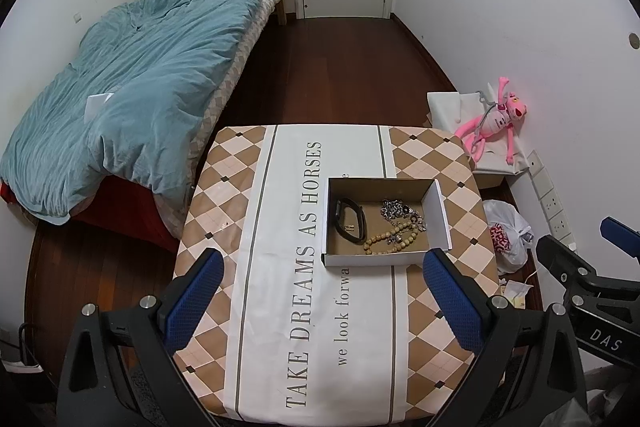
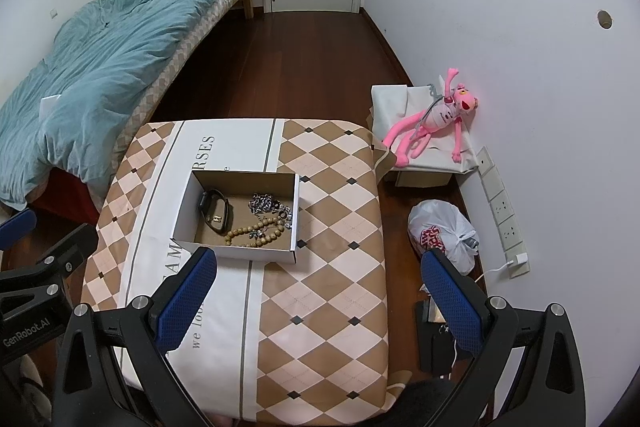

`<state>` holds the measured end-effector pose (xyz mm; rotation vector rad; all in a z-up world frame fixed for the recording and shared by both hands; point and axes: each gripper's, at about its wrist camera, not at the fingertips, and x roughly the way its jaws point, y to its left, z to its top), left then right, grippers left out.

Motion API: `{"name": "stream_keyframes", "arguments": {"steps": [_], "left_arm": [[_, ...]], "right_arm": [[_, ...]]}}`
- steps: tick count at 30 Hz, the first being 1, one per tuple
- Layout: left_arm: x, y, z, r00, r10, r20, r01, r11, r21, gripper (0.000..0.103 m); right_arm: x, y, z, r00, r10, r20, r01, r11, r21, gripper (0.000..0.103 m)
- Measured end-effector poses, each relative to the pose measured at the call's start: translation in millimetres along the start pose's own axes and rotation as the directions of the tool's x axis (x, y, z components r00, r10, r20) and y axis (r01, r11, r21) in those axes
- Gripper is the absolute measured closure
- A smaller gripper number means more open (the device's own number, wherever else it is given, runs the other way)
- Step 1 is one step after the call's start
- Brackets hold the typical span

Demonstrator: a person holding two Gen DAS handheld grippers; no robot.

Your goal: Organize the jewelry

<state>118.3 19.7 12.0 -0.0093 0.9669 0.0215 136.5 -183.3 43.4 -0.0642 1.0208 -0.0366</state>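
Both the left gripper (image 1: 322, 293) and right gripper (image 2: 320, 293) hang spread wide and empty above the table. In the shallow cardboard box (image 1: 440, 211), the tan wooden bead strand (image 1: 390, 234) and silver chain (image 1: 400, 211) look light, limp and prone to tangle, so pinch one strand. The stiff black band (image 1: 352, 221) should lift by its rim.

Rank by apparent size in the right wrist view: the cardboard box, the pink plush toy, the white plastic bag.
1. cardboard box
2. pink plush toy
3. white plastic bag
Toy and bag look close; the toy lies farther away, so that order is unsure.

Even indoor light; sharp; fisheye-bent, dark-vignetted edges
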Motion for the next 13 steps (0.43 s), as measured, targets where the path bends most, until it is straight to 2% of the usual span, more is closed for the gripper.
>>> {"name": "stream_keyframes", "arguments": {"steps": [13], "left_arm": [[4.2, 1.2, 1.6, 1.0, 0.007, 0.004, -0.007, 1.0, 0.004, 0.001]], "right_arm": [[1.7, 0.8, 0.0, 1.0, -0.003, -0.001, 0.003, 1.0, -0.002, 0.0]]}}
